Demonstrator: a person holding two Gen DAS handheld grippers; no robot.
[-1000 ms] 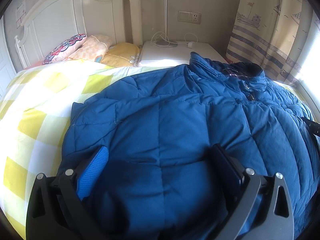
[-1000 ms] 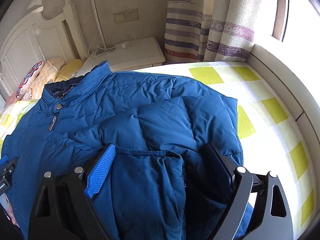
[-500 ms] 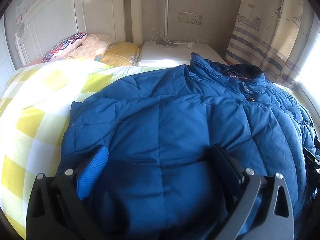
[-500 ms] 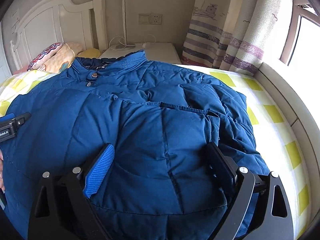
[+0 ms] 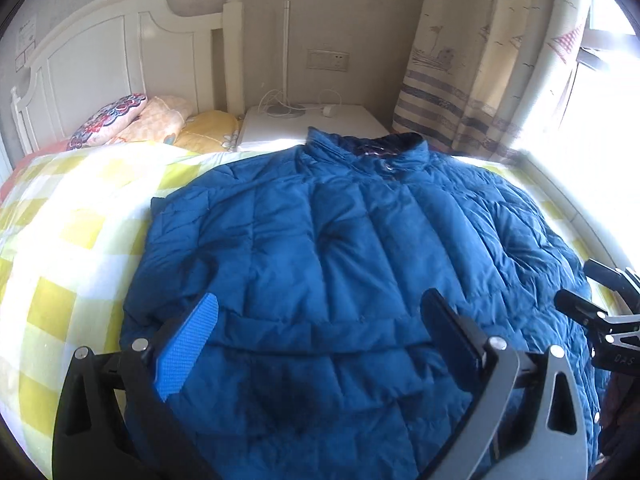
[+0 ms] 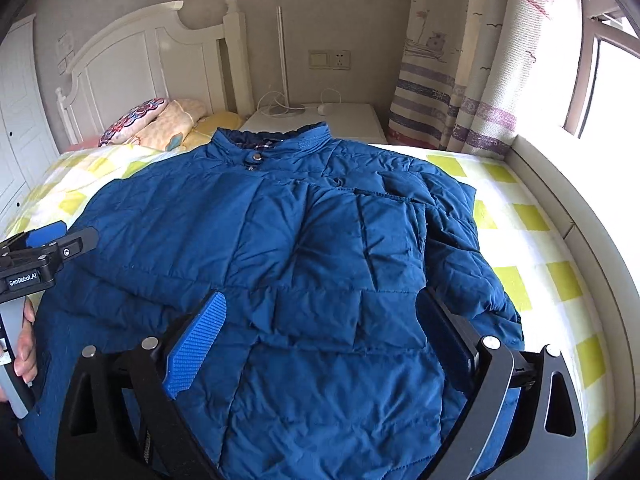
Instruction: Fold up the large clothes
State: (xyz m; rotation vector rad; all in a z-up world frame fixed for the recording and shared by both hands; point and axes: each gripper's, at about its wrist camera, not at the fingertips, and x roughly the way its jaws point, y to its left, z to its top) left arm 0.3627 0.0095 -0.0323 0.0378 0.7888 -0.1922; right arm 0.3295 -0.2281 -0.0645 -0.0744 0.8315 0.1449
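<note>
A large blue quilted jacket (image 5: pixel 340 240) lies front up on the bed, collar (image 6: pixel 272 140) toward the headboard. One sleeve (image 6: pixel 392 240) lies folded in across the chest. My left gripper (image 5: pixel 320 300) hovers open over the lower left part of the jacket, holding nothing. My right gripper (image 6: pixel 320 298) hangs above the lower middle, jaws still opening, with only the flat jacket below them. Each gripper also shows at the edge of the other's view: the left gripper (image 6: pixel 48 248) held by a hand, the right gripper (image 5: pixel 600 308) over the jacket's right side.
The bed has a yellow and white checked sheet (image 5: pixel 72 240), bare on both sides of the jacket. Pillows (image 5: pixel 132 120) sit by the white headboard (image 6: pixel 140 64). A white nightstand (image 5: pixel 312 124) with a lamp, a striped curtain (image 6: pixel 460 92) and a window ledge (image 6: pixel 560 200) border the bed.
Both grippers have drawn back and risen from the jacket, so more of it shows. The right gripper swung from the folded-in sleeve toward the jacket's middle, its jaws spreading slightly.
</note>
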